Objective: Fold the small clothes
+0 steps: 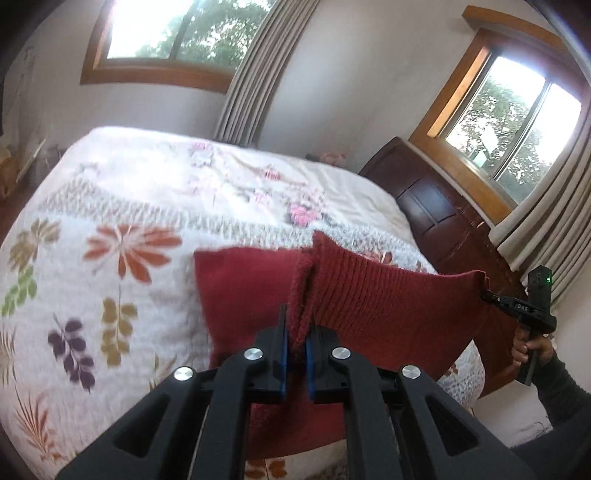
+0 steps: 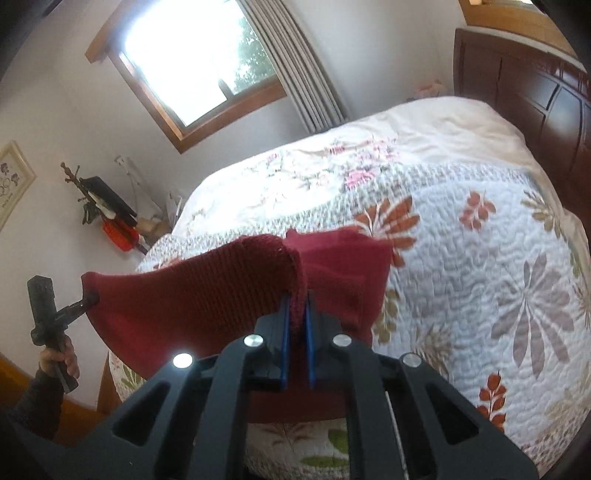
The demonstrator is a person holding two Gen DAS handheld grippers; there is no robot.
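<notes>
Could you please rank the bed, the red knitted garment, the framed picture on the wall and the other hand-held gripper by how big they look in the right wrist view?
1. Bed
2. Red knitted garment, though nearness to the camera enlarges it
3. Framed picture and left hand-held gripper: too alike to rank, and the picture is cut off at the edge.

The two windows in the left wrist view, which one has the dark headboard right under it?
The right-hand window; the dark wooden headboard stands just below its sill. The other window has only bare wall beneath.

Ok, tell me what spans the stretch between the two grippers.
Only the red knit garment, stretched in the air from the left gripper to the right gripper above the floral quilt; both wrist views show it.
</notes>
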